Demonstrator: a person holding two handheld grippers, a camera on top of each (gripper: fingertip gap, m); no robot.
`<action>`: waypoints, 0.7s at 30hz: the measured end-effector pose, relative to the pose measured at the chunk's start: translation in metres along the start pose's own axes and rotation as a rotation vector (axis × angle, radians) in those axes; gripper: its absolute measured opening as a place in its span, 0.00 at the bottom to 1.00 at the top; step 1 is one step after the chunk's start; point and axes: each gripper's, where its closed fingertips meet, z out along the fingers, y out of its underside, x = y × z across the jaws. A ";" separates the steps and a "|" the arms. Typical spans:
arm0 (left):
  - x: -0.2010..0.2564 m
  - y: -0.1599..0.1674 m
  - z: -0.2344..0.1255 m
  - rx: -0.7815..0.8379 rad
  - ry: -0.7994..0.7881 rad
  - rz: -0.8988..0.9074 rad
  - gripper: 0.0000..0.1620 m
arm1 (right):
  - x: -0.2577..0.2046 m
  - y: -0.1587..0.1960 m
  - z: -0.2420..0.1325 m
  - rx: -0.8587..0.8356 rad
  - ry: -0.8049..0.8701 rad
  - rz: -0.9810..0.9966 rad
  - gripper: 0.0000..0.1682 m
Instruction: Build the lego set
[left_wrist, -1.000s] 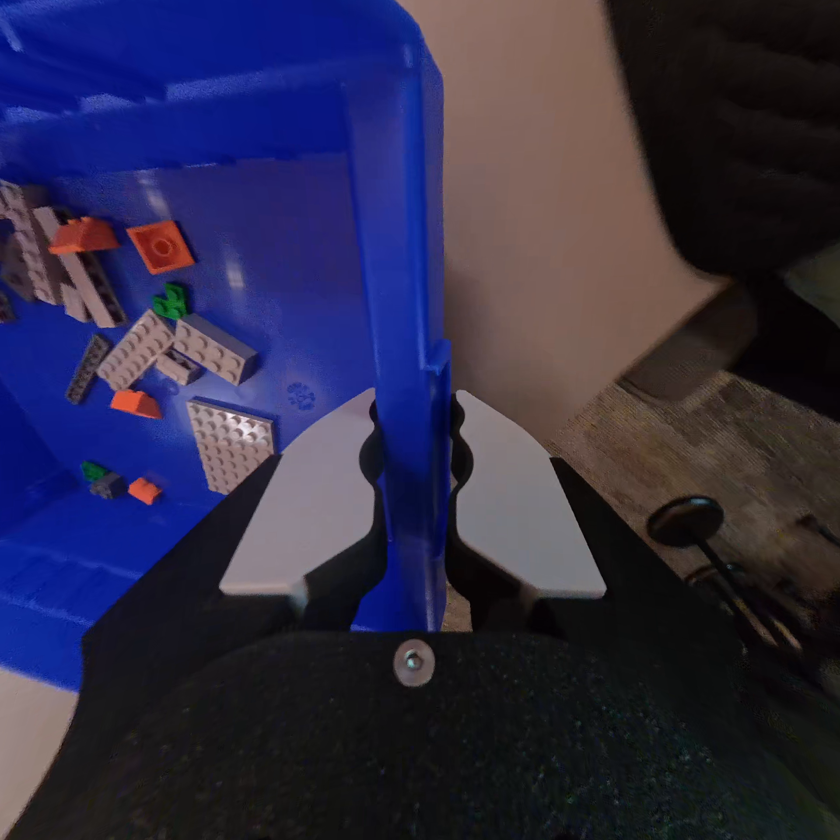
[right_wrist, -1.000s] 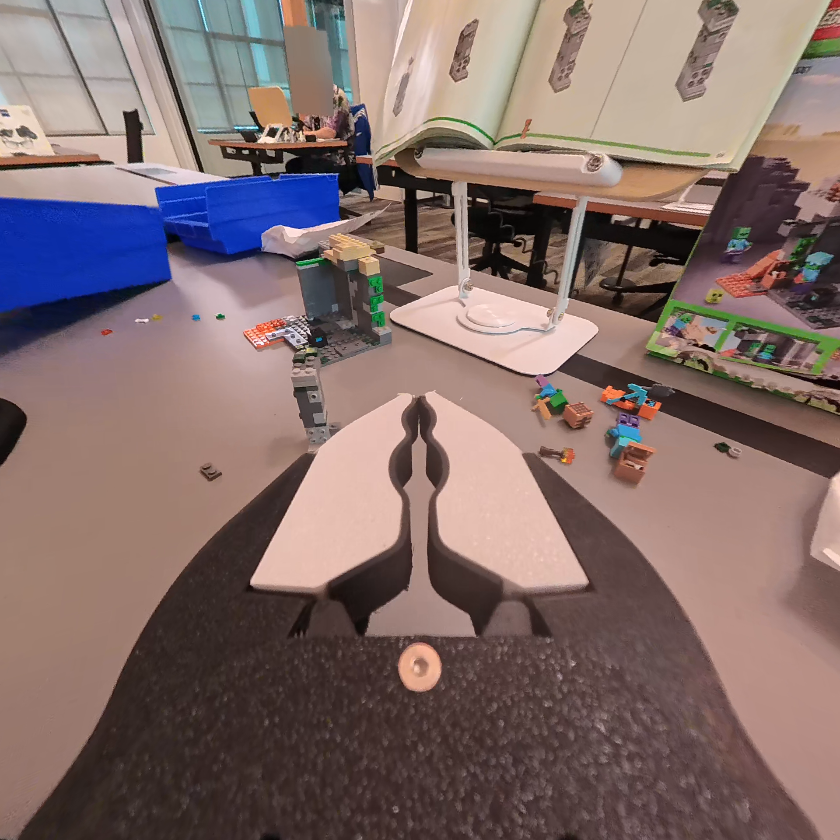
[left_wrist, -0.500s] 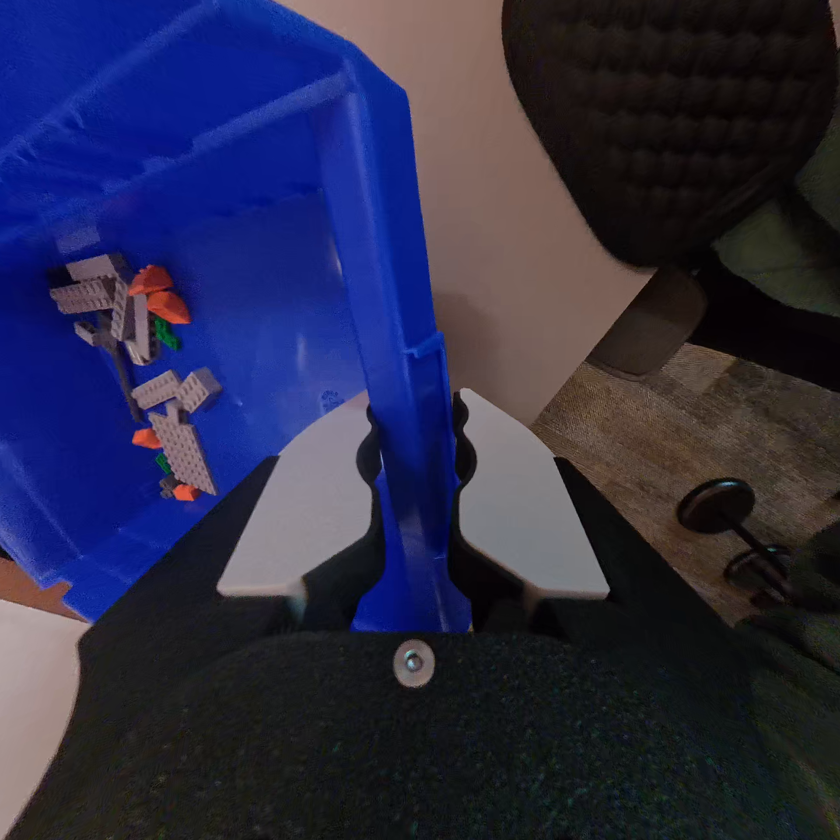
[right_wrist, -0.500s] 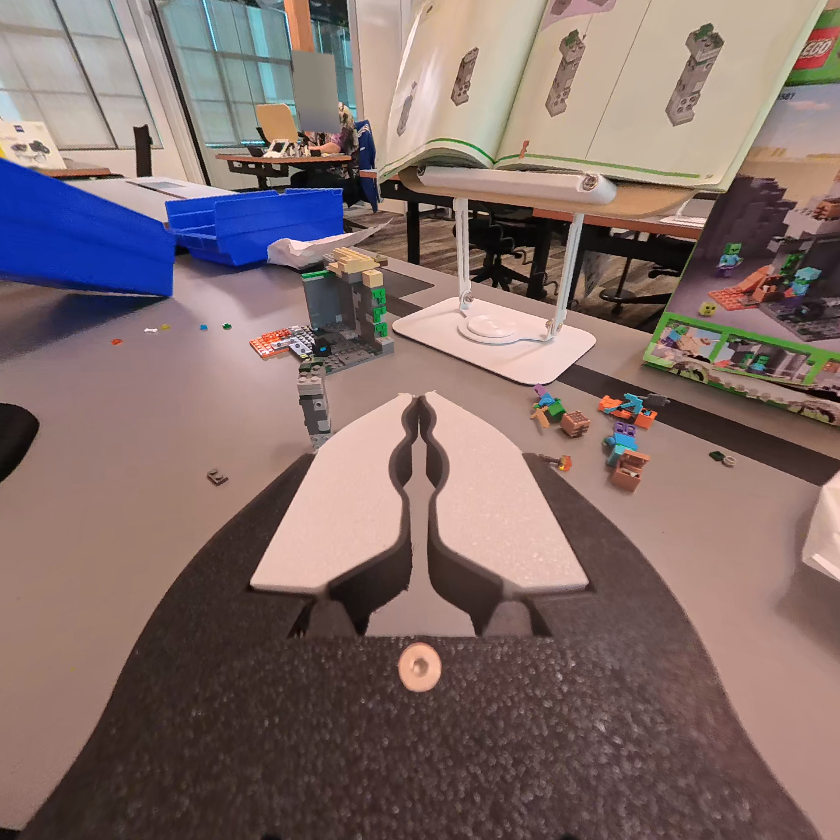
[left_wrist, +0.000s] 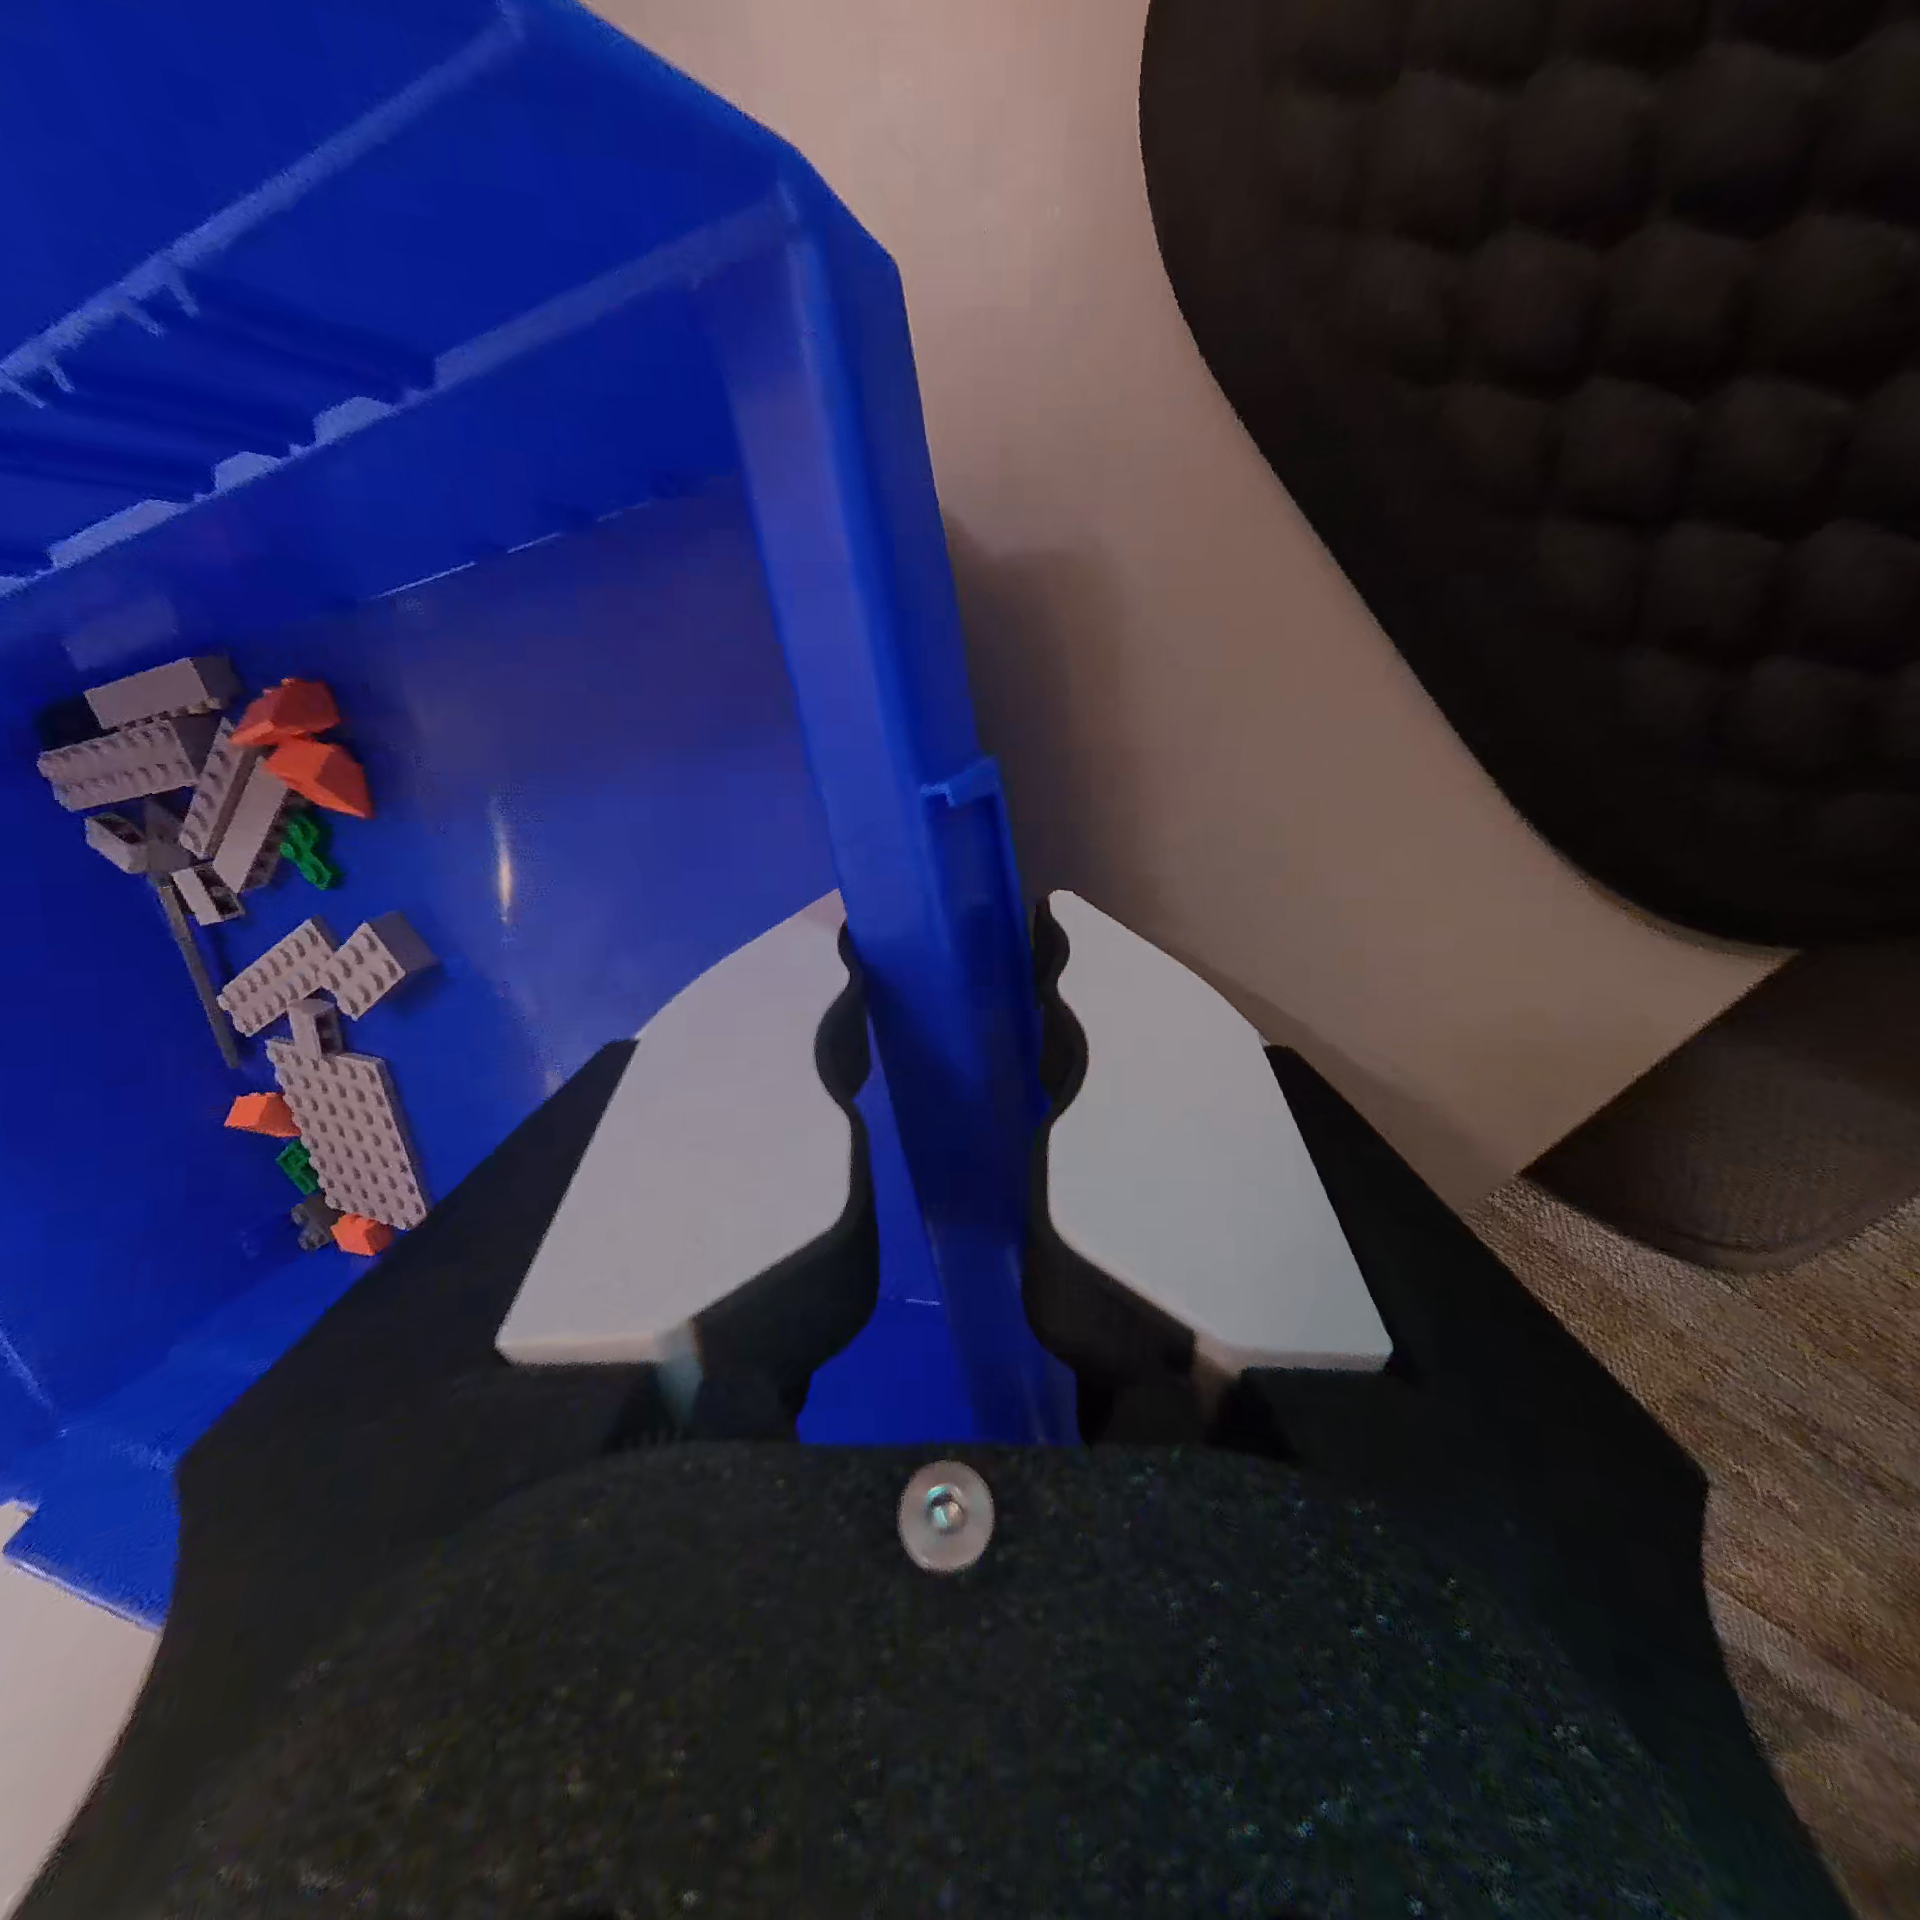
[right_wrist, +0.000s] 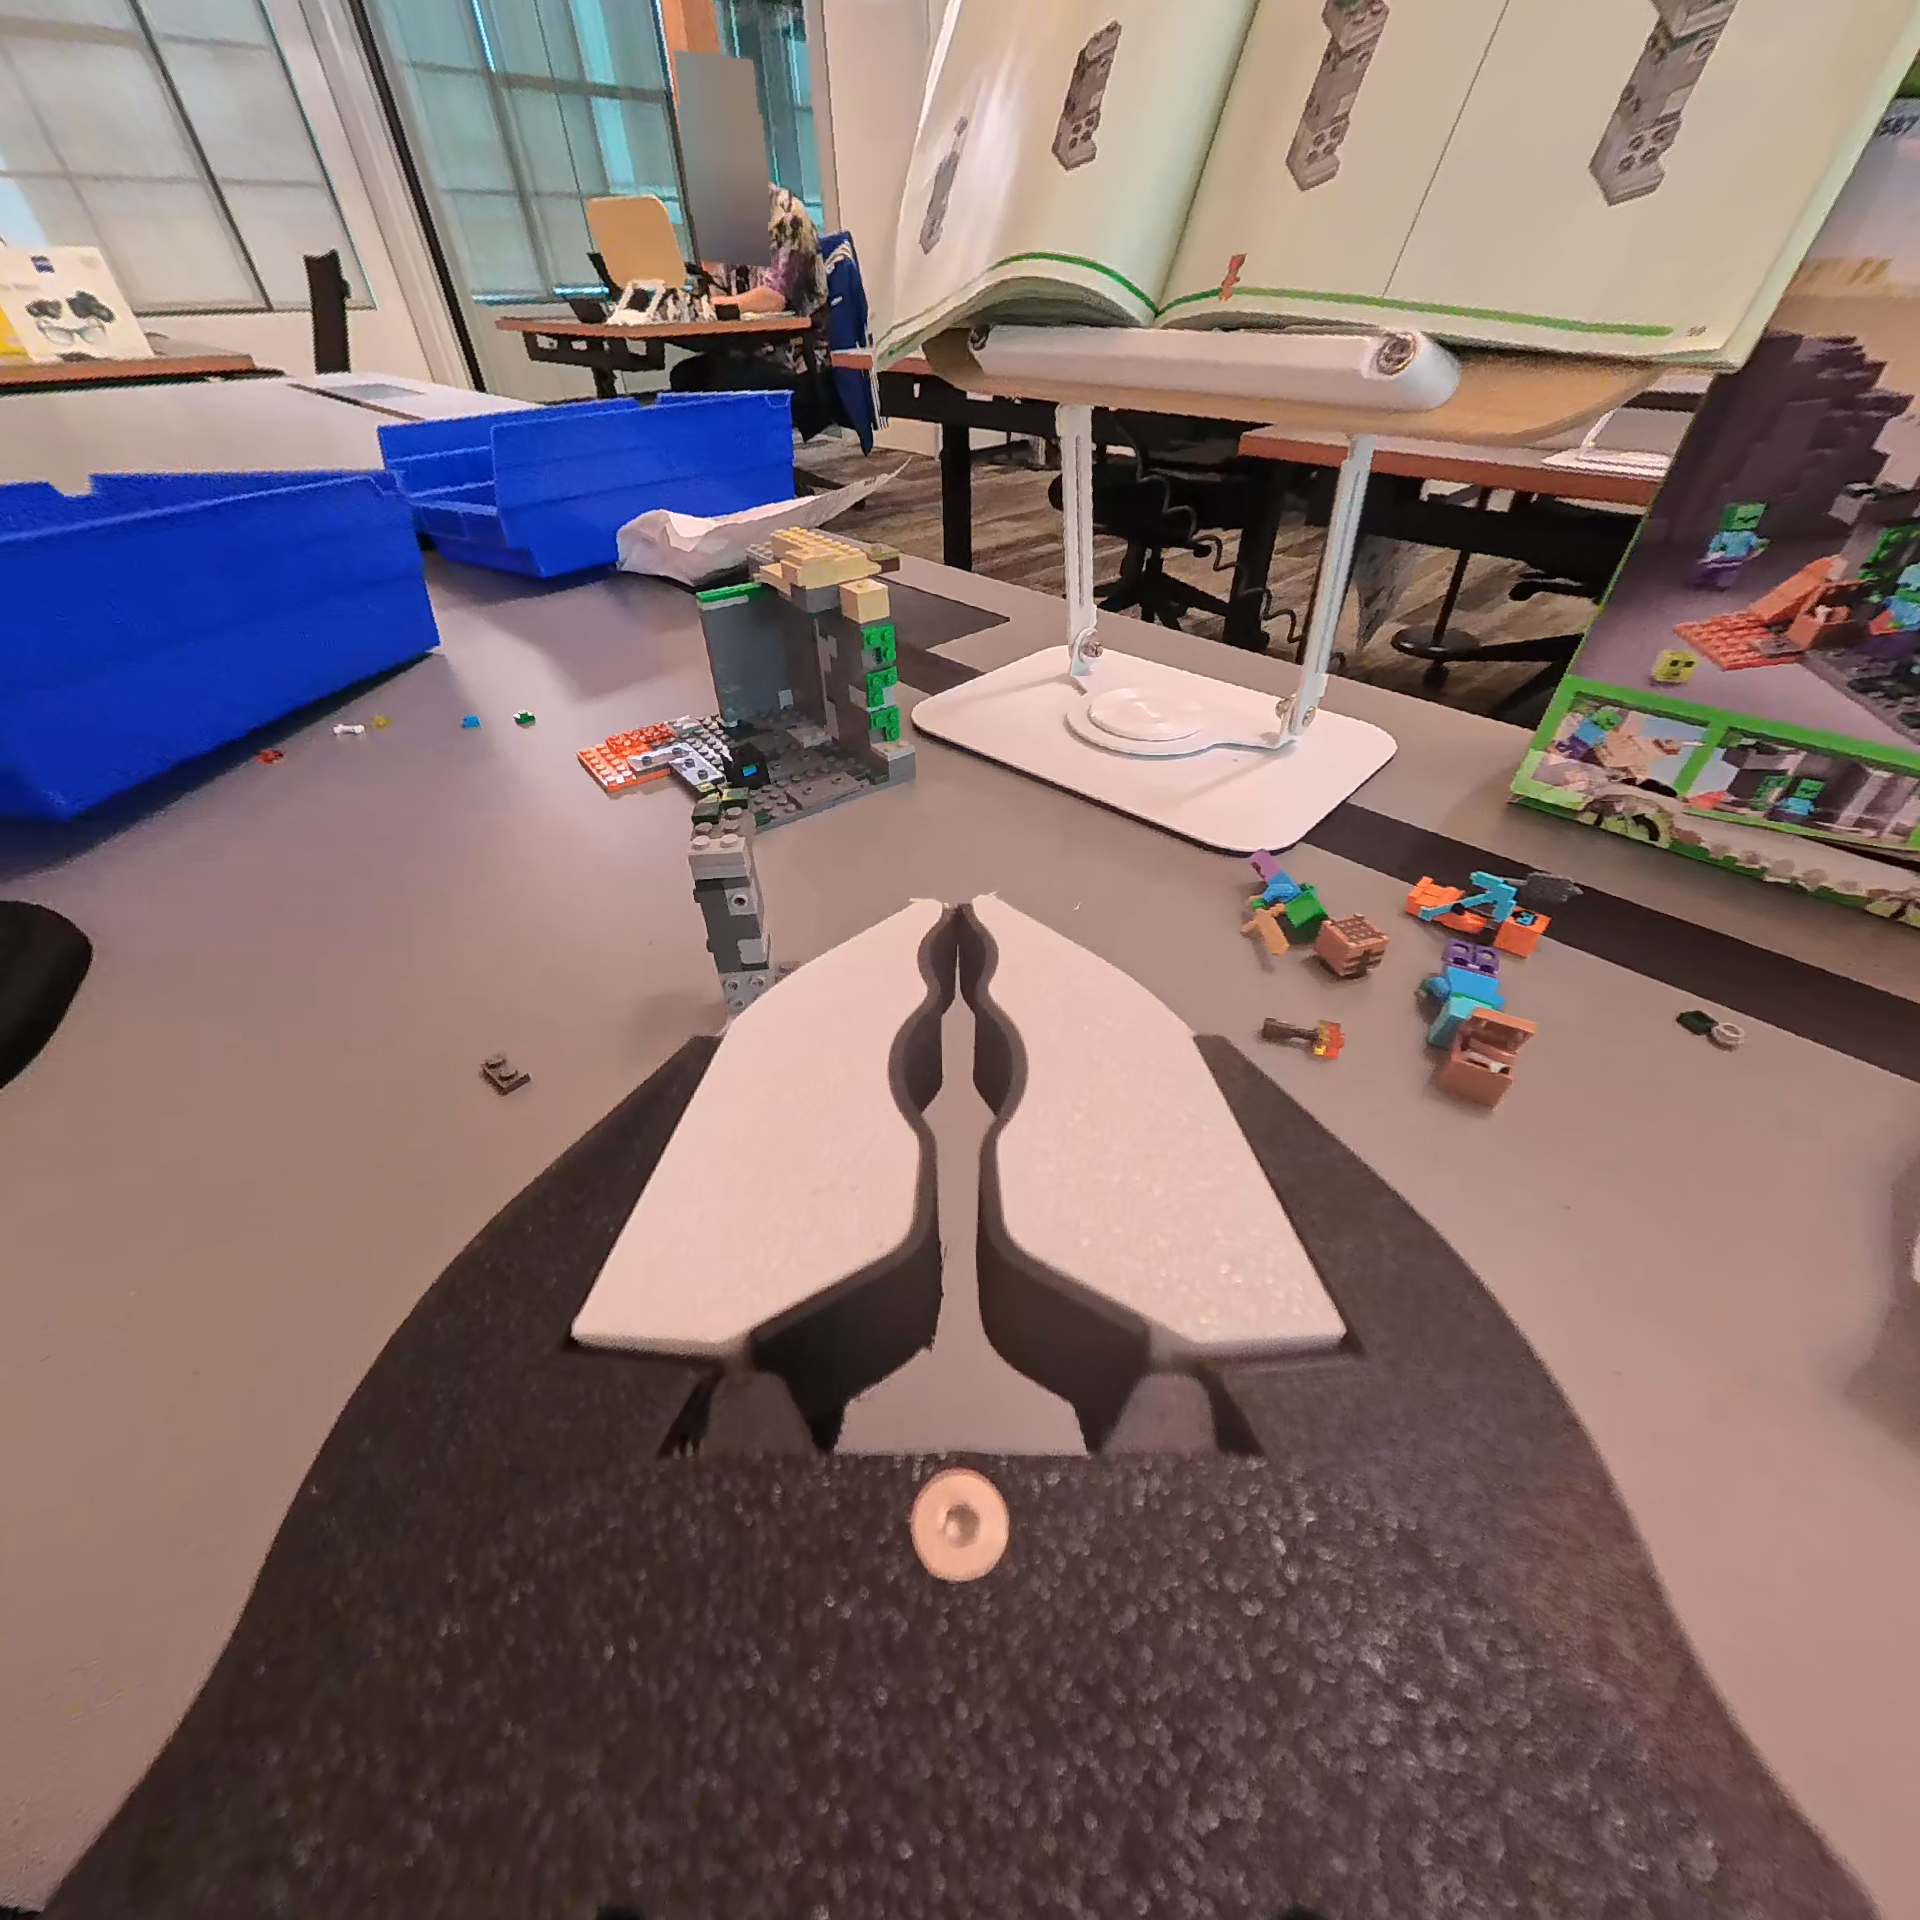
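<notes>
Grey table (right_wrist: 312, 1039) supports the work. Your left gripper (left_wrist: 940, 935) is clamped on the blue bin (left_wrist: 582, 727) wall; loose bricks (left_wrist: 260, 914) lie inside. Your right gripper (right_wrist: 961, 914) is closed, empty. Beyond it, the partial build (right_wrist: 800, 686) and a separate grey column (right_wrist: 732, 914) remain unjoined; much assembly remains.

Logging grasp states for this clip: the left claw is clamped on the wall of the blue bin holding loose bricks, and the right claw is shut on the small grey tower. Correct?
Not quite. The right claw is shut but empty; the small grey tower stands free on the table, as the right wrist view shows. The left claw is indeed clamped on the blue bin wall.
</notes>
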 end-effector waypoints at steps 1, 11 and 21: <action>0.001 0.000 0.003 0.001 -0.014 0.000 0.18 | 0.000 0.001 0.001 -0.003 0.000 0.000 0.00; 0.008 -0.010 -0.004 0.088 -0.012 -0.029 0.25 | 0.001 0.011 0.007 -0.037 0.003 0.014 0.00; -0.117 0.023 -0.097 0.242 -0.259 -0.315 0.20 | -0.003 0.015 0.012 -0.053 -0.010 0.014 0.00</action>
